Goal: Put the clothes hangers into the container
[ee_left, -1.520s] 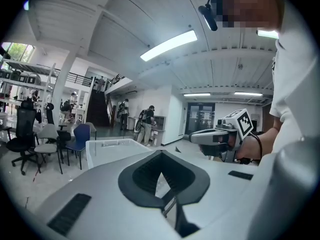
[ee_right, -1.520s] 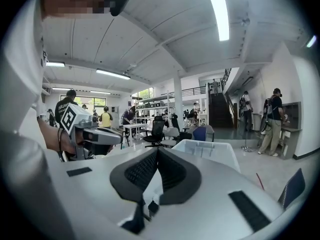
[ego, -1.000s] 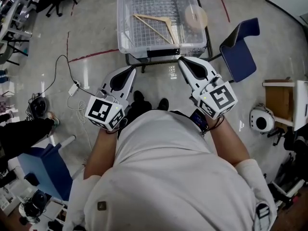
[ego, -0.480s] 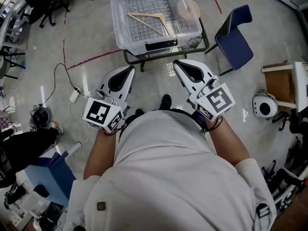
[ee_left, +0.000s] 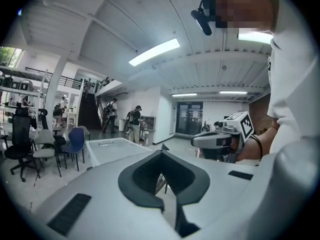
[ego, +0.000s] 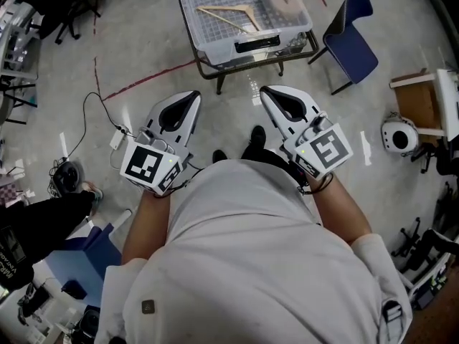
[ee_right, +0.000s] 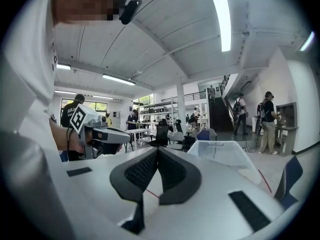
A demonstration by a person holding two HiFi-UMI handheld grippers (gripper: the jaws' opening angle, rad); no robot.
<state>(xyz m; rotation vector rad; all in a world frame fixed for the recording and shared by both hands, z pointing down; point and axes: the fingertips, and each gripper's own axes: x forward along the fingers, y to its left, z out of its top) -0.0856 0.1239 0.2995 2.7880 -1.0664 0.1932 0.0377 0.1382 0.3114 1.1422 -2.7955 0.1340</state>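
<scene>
One wooden hanger (ego: 226, 18) lies in the container (ego: 215, 51); left hand-held gripper (ego: 194, 96) and right hand-held gripper (ego: 265, 91) are clenched, empty.

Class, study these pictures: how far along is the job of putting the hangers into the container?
Done: one wooden hanger lies inside the clear container. In hand: nothing; the left gripper and the right gripper are both shut and empty, held short of the container. Left: no other hanger shows in any view, so whether more remain cannot be told.
</scene>
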